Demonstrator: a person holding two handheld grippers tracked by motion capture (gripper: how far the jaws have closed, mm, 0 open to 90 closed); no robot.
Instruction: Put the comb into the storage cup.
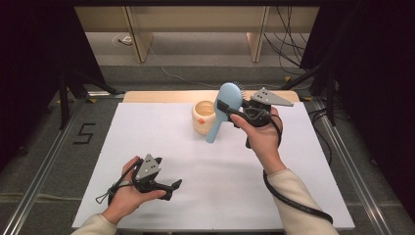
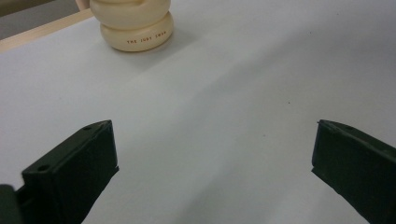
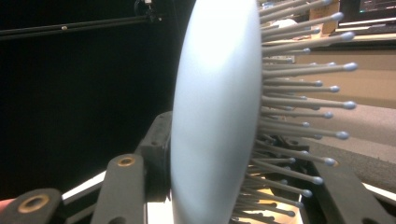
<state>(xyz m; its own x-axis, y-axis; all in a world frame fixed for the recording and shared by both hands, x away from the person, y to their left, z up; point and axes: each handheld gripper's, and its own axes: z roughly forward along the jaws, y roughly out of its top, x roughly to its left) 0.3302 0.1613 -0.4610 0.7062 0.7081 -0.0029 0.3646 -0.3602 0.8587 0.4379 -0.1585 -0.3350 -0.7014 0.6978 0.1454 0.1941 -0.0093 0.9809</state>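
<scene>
A light blue hairbrush (image 1: 224, 108) hangs in the air above the white mat, head up and handle slanting down to the left. My right gripper (image 1: 231, 110) is shut on its head. In the right gripper view the brush head (image 3: 212, 112) stands edge-on between the jaws, its grey bristles pointing right. A cream ribbed cup (image 1: 204, 117) with a small orange mark stands on the mat just left of the brush handle. My left gripper (image 1: 177, 186) rests near the mat's front left, open with nothing between its fingers. The cup's base (image 2: 135, 28) shows far ahead in the left gripper view.
The white mat (image 1: 161, 142) covers a wooden table (image 1: 151, 96) whose far edge shows behind the cup. Metal rails (image 1: 41, 161) run along both sides, with dark stands and cables beyond. A cable (image 1: 293, 200) trails from my right forearm.
</scene>
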